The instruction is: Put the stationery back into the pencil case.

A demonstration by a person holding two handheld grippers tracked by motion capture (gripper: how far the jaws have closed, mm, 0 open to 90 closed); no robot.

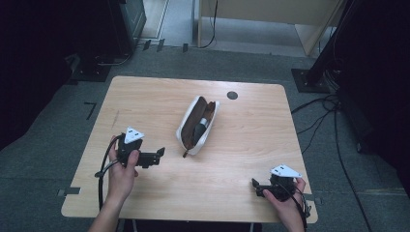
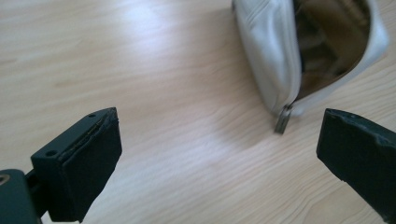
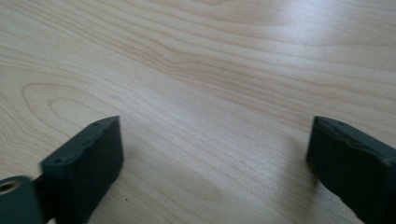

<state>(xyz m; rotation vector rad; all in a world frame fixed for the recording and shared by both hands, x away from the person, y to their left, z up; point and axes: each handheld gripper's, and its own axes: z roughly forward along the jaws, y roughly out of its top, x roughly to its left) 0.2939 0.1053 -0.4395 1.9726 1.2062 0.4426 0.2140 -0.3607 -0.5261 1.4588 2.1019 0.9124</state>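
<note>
Left gripper (image 1: 158, 155): fingers (image 2: 79, 163) spread wide, holding nothing, just short of the zip end of the white pouch (image 1: 197, 124), which lies unzipped at the tabletop (image 1: 145, 96) centre. Right gripper (image 1: 256, 186), near the front right corner: fingers (image 3: 86, 163) wide apart, empty, over bare wood.

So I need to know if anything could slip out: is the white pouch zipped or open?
Open. The pouch lies on the table with its top gaping, brown lining and dark things showing inside; the zip pull sits at the near end.
</note>
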